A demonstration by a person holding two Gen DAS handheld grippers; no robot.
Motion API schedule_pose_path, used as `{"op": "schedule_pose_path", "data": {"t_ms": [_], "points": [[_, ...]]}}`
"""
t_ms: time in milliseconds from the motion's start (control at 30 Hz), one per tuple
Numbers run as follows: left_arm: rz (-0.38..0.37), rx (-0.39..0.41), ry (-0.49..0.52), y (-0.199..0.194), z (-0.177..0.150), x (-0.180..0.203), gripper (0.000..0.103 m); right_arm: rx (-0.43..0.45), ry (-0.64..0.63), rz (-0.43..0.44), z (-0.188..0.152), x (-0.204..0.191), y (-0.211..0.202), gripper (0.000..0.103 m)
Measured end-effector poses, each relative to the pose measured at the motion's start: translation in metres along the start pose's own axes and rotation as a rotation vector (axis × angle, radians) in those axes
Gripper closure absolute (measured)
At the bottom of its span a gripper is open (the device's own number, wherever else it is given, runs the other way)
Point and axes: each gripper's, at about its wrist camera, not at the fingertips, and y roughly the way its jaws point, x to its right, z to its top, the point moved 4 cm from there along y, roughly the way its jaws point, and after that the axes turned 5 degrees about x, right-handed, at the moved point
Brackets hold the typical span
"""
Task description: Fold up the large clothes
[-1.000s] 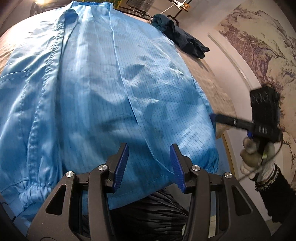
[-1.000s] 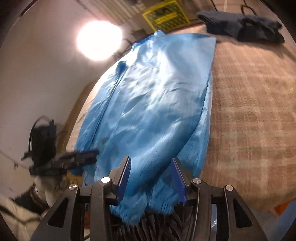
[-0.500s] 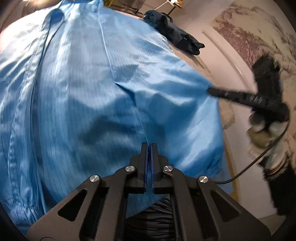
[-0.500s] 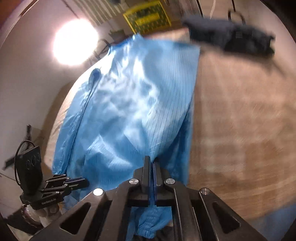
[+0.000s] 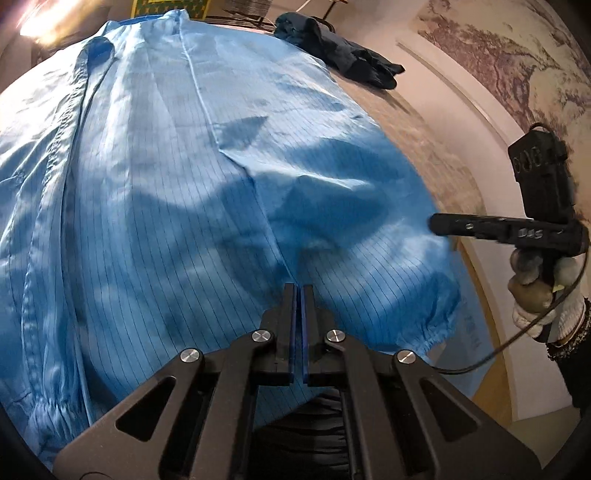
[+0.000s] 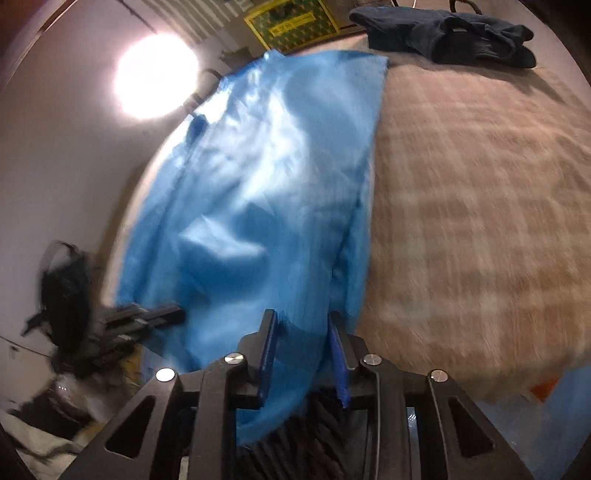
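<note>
Here we are at the start of the first fold: the blue garment (image 5: 207, 192) lies spread lengthwise on the plaid-covered bed (image 6: 480, 192), its hem end nearest us and hanging a little over the near edge. On the left, our left gripper (image 5: 299, 291) has its jaws pressed together on the fabric near the hem, so we hold that side. To the right, the right gripper (image 6: 301, 325) has just been opening its jaws again; they stand narrowly apart with the garment's right hem edge draped between them, and we judge the pads are not pinching it. The next move, as we read it, calls for a fresh bite by the right gripper on that corner, level with the left grip, before both hands lift and carry the hem toward the collar. For room, the wall sits close on the garment's left side, while the right half of the bed is bare. Only the dark folded clothes (image 6: 447, 33) at the far end limit how far we can lay the fold.
</note>
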Motion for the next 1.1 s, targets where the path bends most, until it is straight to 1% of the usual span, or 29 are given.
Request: {"op": "schedule_pose_path", "data": {"t_ms": [33,100,167,233,267,300,367,433,500,533,567,633,700,733,767,833,900,933,1000,1033,1067,1100], "points": [[0.004,-0.004,-0.006,-0.003,-0.002,0.001,0.103,0.001,-0.005,-0.028,-0.003,0.002,0.001,0.075],[0.020,-0.006,-0.024,-0.004,0.000,0.001,0.102,0.021,0.007,-0.053,-0.004,0.007,-0.001,0.075],[0.045,0.012,-0.053,-0.015,-0.001,-0.003,0.087,0.051,0.016,-0.074,-0.004,0.012,-0.009,0.075],[0.062,0.062,-0.058,-0.030,0.000,-0.003,0.082,0.092,0.028,-0.047,-0.006,0.016,-0.022,0.075],[0.062,0.079,-0.056,-0.036,0.000,-0.002,0.082,0.120,0.034,-0.033,-0.006,0.017,-0.032,0.074],[0.057,0.094,-0.053,-0.042,0.001,0.000,0.082,0.147,0.036,-0.028,-0.007,0.018,-0.040,0.071],[0.030,0.121,-0.032,-0.050,0.005,0.015,0.082,0.218,0.038,-0.017,-0.008,0.019,-0.059,0.066],[0.012,0.124,0.001,-0.046,0.013,0.035,0.082,0.274,0.046,-0.006,-0.009,0.020,-0.075,0.063],[-0.020,0.119,0.052,-0.039,0.020,0.062,0.076,0.321,0.055,0.005,-0.012,0.023,-0.090,0.061],[-0.033,0.115,0.071,-0.033,0.024,0.075,0.070,0.339,0.056,0.003,-0.013,0.025,-0.097,0.060],[-0.041,0.109,0.086,-0.029,0.026,0.085,0.066,0.357,0.055,0.000,-0.015,0.026,-0.104,0.057],[-0.057,0.085,0.124,-0.011,0.032,0.113,0.065,0.383,0.052,-0.006,-0.019,0.030,-0.118,0.054],[-0.053,0.062,0.161,0.003,0.032,0.133,0.063,0.407,0.059,-0.021,-0.024,0.036,-0.131,0.054],[-0.051,0.049,0.179,0.012,0.032,0.143,0.057,0.421,0.073,-0.025,-0.026,0.042,-0.137,0.054],[-0.043,0.032,0.190,0.024,0.032,0.154,0.052,0.430,0.084,-0.025,-0.028,0.044,-0.141,0.053],[-0.015,0.005,0.194,0.043,0.033,0.165,0.050,0.444,0.106,-0.019,-0.030,0.053,-0.147,0.053],[0.043,-0.025,0.189,0.063,0.035,0.168,0.050,0.450,0.117,-0.021,-0.033,0.061,-0.152,0.053],[0.090,-0.044,0.184,0.075,0.036,0.166,0.050,0.451,0.118,-0.023,-0.034,0.063,-0.153,0.053],[0.141,-0.064,0.162,0.088,0.036,0.158,0.050,0.450,0.117,-0.027,-0.033,0.069,-0.154,0.053],[0.157,-0.066,0.143,0.093,0.036,0.153,0.050,0.452,0.117,-0.028,-0.031,0.072,-0.155,0.053],[0.160,-0.038,0.129,0.093,0.038,0.151,0.050,0.455,0.119,-0.027,-0.029,0.075,-0.154,0.053],[0.173,-0.033,0.128,0.094,0.039,0.151,0.050,0.457,0.122,-0.022,-0.026,0.077,-0.153,0.053]]}}
